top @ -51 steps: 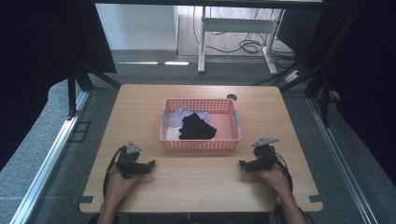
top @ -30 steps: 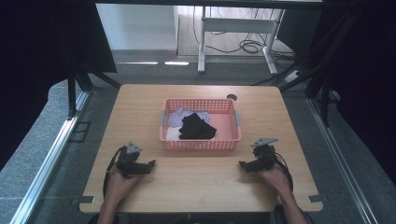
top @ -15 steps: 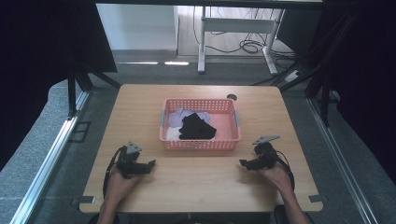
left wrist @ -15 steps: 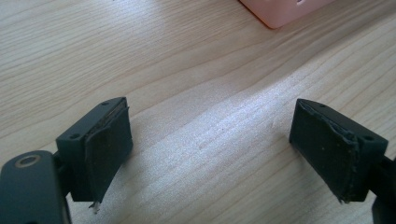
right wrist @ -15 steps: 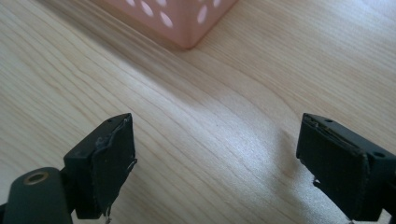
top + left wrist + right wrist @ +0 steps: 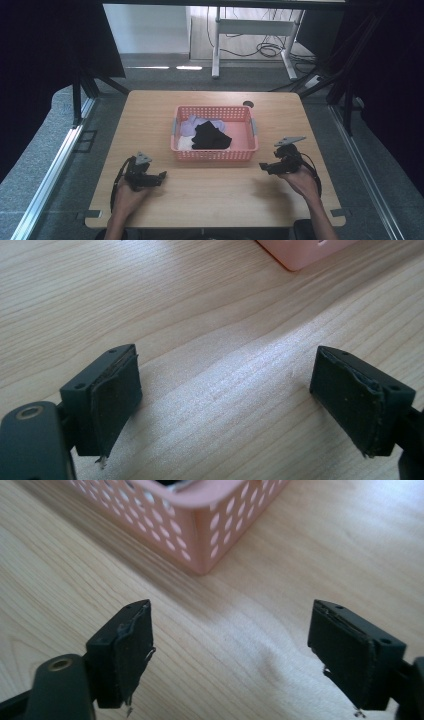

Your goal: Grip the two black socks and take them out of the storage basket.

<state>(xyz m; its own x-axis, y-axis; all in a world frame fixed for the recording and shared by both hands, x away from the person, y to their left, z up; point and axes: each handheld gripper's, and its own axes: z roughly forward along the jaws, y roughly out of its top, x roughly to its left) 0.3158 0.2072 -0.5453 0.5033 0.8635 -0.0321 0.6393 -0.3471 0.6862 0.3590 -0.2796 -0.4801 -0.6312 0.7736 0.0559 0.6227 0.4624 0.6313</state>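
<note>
A person is sitting at a wooden worktop (image 6: pixel 215 195) and holding a gripper in each hand. The front half of the worktop is lying bare, so there is lots of open room between the two hands. The left gripper (image 6: pixel 161 176) is resting near the front left edge, and the right gripper (image 6: pixel 263 166) is sitting near the right edge, a bit farther from the person. Both are pointing in toward the middle.

A pink basket (image 6: pixel 215 154) with little holes in its walls is sitting in the middle of the worktop, toward the far side. There is bare wood all around it. Inside, a black cloth (image 6: pixel 209 136) is lying on top of some pale purple cloth (image 6: pixel 192 123) and a bit of white cloth (image 6: pixel 184 143). A small dark round hole (image 6: pixel 248 104) is showing in the worktop just behind the basket.

In the left gripper view, the jaws are standing wide apart with nothing between them, just wood under them, and one pink corner of the basket is peeking in at the top. In the right gripper view, the jaws are also spread wide and holding nothing, and the basket's corner is sitting close in front, holes and all. From up high I am seeing the cloths, which the two gripper views are hardly showing.
</note>
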